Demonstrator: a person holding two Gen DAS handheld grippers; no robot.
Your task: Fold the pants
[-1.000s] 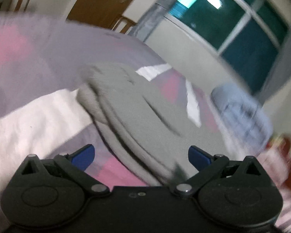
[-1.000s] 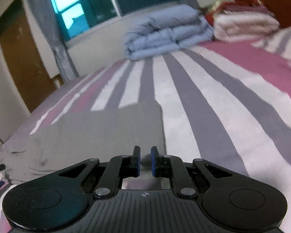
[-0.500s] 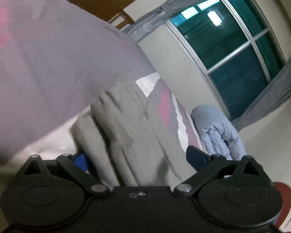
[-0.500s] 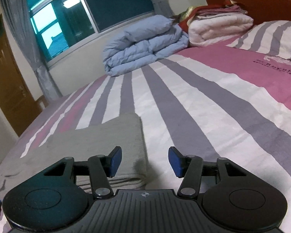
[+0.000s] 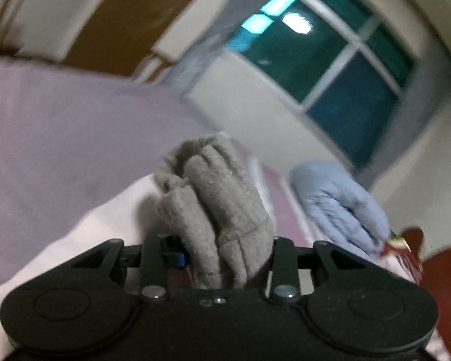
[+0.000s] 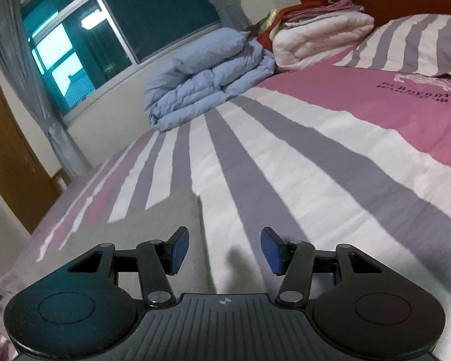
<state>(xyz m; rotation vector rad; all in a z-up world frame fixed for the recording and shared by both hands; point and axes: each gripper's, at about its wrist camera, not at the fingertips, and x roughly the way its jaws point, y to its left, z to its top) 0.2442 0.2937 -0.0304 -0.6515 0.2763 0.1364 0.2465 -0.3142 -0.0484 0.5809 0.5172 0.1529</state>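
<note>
The grey pants (image 5: pixel 216 210) are bunched into thick folds between the closing jaws of the left gripper (image 5: pixel 225 255), lifted off the bed (image 6: pixel 285 165); the rest lies flat near the bed's edge. The right gripper (image 6: pixel 224 249) hangs half open above the sheet, gripping nothing. Pink, grey and white stripes cover the bedding, printed "BURBERRY". A folded blue duvet (image 6: pixel 204 81) sits under the dark window (image 6: pixel 120 21).
</note>
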